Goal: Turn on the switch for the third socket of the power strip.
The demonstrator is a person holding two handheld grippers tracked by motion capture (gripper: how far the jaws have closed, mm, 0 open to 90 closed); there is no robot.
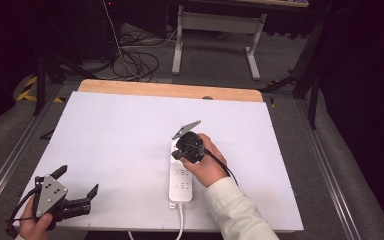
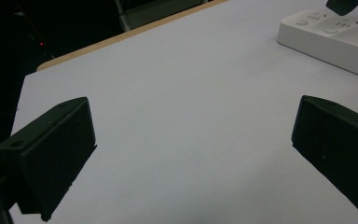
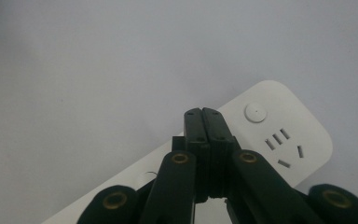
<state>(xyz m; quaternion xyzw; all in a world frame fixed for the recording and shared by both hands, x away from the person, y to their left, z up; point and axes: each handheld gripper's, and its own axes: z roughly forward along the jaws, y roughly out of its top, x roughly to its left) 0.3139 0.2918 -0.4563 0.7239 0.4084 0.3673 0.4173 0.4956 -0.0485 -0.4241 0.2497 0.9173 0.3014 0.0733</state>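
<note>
We see the right gripper [image 3: 203, 112] w/ jaws shut tight, nothing between them, tips over the power strip [image 3: 279, 135], just short of its round button [image 3: 255, 112]; likely closed to make one poking tip. Left gripper [image 1: 75, 192] rests w/ jaws wide apart, strip far ahead. Right gripper view gives button and socket slots; high view gives the strip's cord [image 1: 181, 220] toward the desk [image 1: 120, 130] edge.

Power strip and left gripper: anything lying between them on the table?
Nothing. In the high view the white table is bare between the left gripper and the power strip; the left gripper view shows the same.
</note>
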